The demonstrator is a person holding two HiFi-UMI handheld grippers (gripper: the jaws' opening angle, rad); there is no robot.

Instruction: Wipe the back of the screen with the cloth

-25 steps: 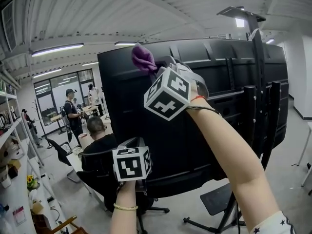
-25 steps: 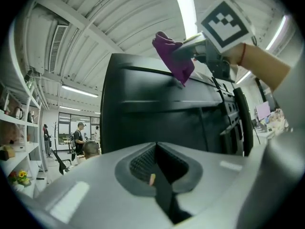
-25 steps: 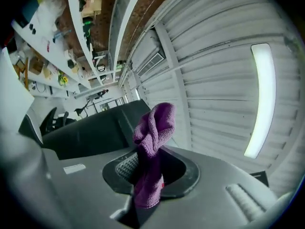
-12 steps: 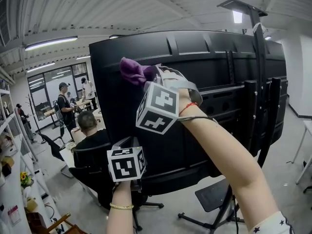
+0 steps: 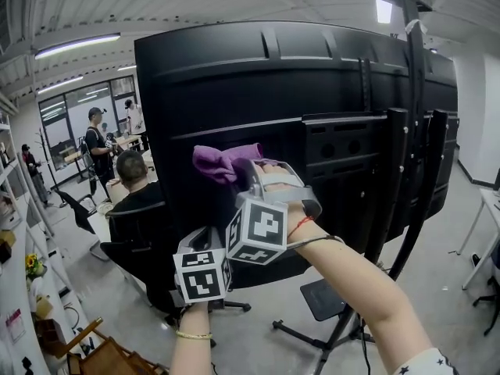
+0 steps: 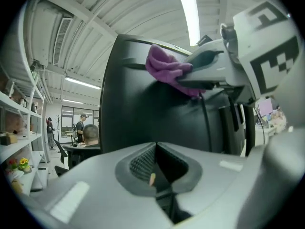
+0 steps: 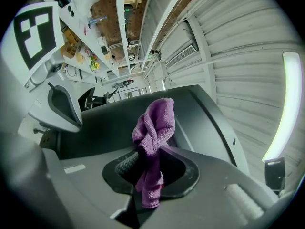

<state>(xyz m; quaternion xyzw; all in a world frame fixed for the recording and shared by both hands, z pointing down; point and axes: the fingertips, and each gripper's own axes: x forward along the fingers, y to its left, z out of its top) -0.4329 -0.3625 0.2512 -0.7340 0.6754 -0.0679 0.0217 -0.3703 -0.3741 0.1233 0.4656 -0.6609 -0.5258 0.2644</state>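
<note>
The screen's black back point(image 5: 312, 84) fills the middle of the head view, mounted on a black floor stand point(image 5: 414, 155). My right gripper point(image 5: 244, 176) is shut on a bunched purple cloth point(image 5: 225, 162) that presses against the panel at about mid height, near its left side. In the right gripper view the cloth point(image 7: 155, 128) hangs out of my right gripper point(image 7: 147, 163) against the screen's back point(image 7: 200, 123). My left gripper point(image 5: 199, 241) stays lower, below the panel's bottom edge, shut and empty. From the left gripper view, my left gripper point(image 6: 155, 151) looks up at the cloth point(image 6: 164, 66).
A seated person point(image 5: 133, 182) and a desk chair point(image 5: 137, 248) are just left of the screen, with standing people point(image 5: 98, 143) farther back. Shelves point(image 5: 12, 241) line the left wall. The stand's feet point(image 5: 328, 334) spread over the floor below.
My right gripper has carried the cloth down the screen's back, from the top edge to about mid height. The left gripper has kept its place below.
</note>
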